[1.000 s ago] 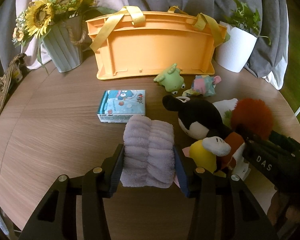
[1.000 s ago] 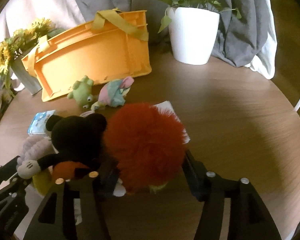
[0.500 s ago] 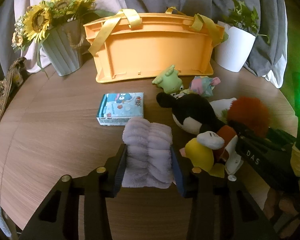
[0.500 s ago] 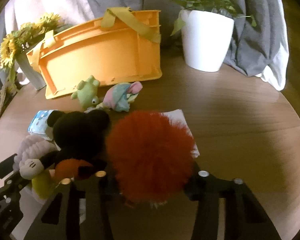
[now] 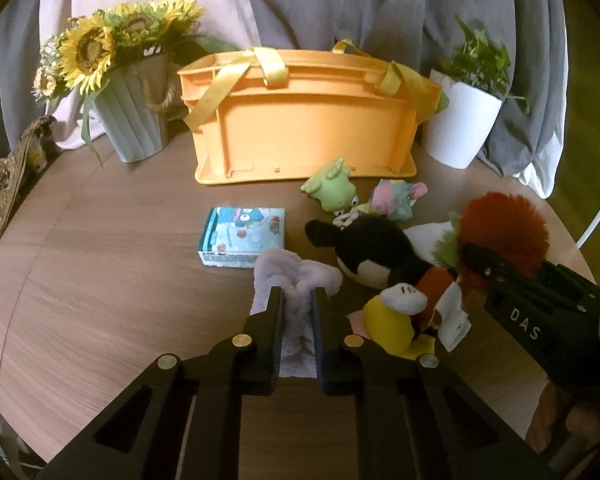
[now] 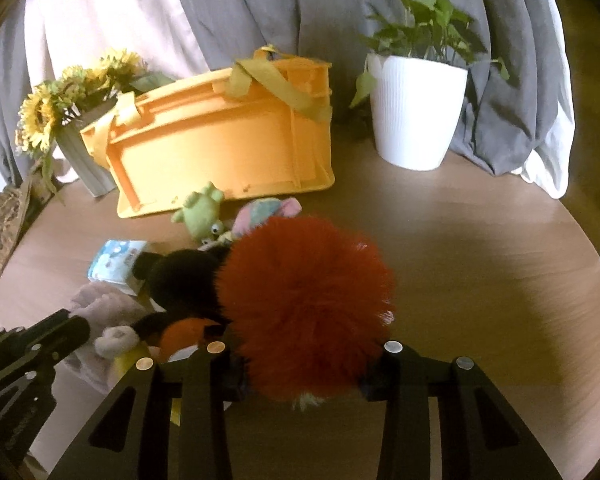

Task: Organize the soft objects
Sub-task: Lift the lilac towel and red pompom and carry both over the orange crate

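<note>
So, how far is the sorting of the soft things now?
Nothing visibly stored yet. In hand: left tongs pinch the lilac towel; right tongs flank the red pompom, closure unclear. Left: frog, pastel toy and mouse plush lie before the orange basket.

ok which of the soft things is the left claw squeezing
The pale lilac fluffy towel, pinched between the left claw; the plush toys lie to its right.
</note>
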A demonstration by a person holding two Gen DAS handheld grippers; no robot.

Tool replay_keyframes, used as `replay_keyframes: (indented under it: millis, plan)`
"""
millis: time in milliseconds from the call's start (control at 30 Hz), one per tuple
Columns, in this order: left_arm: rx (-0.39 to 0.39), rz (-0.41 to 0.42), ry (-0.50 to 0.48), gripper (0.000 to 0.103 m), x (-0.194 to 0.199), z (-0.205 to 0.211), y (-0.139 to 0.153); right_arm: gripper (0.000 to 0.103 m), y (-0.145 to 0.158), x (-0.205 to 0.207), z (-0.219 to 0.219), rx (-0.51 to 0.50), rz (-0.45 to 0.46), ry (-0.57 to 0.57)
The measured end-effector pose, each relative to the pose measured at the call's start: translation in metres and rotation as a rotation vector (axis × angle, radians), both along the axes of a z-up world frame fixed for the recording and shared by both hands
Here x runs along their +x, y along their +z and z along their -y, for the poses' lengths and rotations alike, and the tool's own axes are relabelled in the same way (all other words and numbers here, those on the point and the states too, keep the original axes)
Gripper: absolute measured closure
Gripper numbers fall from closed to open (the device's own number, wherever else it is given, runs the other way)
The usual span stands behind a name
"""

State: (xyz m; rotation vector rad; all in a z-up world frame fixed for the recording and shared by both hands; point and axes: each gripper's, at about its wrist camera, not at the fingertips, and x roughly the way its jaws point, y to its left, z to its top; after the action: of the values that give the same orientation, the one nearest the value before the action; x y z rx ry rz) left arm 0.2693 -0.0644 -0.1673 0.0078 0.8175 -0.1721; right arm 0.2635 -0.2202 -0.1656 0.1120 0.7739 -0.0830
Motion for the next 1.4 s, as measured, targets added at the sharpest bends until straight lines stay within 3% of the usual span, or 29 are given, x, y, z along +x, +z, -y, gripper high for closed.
replay_keyframes:
  millis: [1033,1400]
  plan:
    - [-0.081,0.324,0.0,0.089,-0.008,-0.025,0.121,0.065,0.117,-0.013,-0.025,-0.022,0.257,0.01]
    - [-0.111,0.422,-0.02,0.089,0.004,-0.033,0.15,0.065,0.147,-0.003,-0.033,-0.015,0.327,0.0]
